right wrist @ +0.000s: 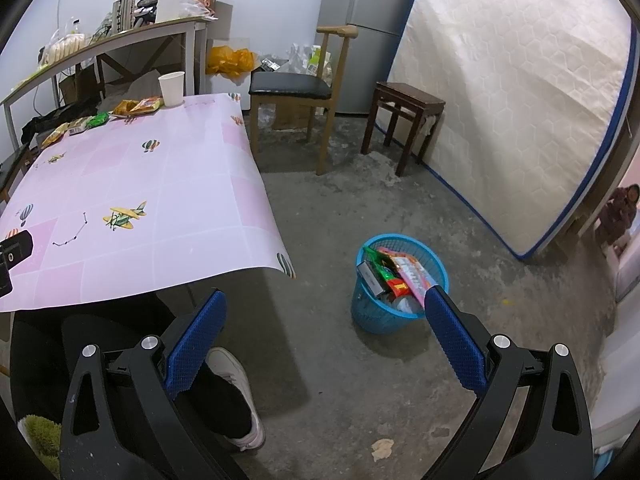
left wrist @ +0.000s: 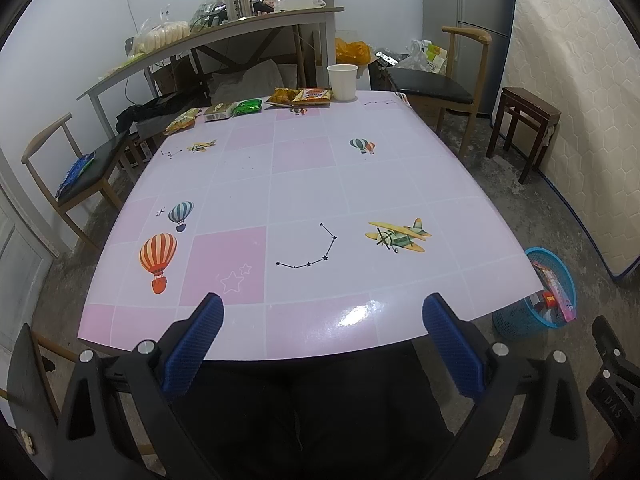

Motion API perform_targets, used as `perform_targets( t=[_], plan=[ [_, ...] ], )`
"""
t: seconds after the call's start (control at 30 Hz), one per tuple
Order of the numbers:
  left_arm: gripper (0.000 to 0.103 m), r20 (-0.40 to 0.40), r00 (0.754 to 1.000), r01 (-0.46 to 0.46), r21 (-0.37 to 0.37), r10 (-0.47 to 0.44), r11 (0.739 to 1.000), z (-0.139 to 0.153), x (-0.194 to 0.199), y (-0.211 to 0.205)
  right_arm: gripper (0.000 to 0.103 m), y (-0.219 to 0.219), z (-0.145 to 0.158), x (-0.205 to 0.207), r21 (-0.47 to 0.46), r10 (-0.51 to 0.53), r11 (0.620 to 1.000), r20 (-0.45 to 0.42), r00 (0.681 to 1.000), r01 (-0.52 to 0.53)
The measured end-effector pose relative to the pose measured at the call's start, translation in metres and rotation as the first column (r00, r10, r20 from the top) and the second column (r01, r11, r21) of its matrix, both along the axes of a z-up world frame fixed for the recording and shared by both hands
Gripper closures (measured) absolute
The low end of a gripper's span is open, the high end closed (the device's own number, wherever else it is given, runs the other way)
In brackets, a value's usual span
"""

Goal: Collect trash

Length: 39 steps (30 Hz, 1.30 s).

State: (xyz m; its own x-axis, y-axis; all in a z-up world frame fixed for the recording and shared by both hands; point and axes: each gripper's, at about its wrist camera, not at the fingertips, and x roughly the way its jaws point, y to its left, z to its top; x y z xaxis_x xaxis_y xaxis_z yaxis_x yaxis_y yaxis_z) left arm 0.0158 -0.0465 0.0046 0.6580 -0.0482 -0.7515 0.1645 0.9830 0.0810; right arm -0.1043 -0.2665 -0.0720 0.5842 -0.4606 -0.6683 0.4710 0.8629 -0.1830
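Along the far edge of the pink table (left wrist: 304,184) lie several snack wrappers: a yellow one (left wrist: 182,121), a tan one (left wrist: 219,111), a green one (left wrist: 248,106) and orange ones (left wrist: 300,96), beside a white paper cup (left wrist: 342,81). My left gripper (left wrist: 322,312) is open over the table's near edge, with nothing between its fingers. A blue mesh basket (right wrist: 400,284) holding several wrappers stands on the floor right of the table. My right gripper (right wrist: 324,304) is open and empty above the floor, just left of and nearer than the basket.
Wooden chairs stand at the table's far right (left wrist: 440,88) and left (left wrist: 84,172). A dark stool (right wrist: 404,120) and a leaning mattress (right wrist: 512,92) fill the right side. A cluttered shelf-table (left wrist: 208,36) runs behind. A person's shoe (right wrist: 236,392) rests below my right gripper; another person (right wrist: 622,208) sits far right.
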Motion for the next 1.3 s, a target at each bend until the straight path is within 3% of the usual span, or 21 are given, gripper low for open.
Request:
perform_targets(
  t=[1.3],
  plan=[
    [0.005,0.001,1.0,-0.002,-0.001,0.002,1.0,0.0003,-0.0019,0.0007,0.008,0.0029,0.0009,-0.0004,0.006,0.002,1.0,0.001,1.0,-0.002]
  ],
)
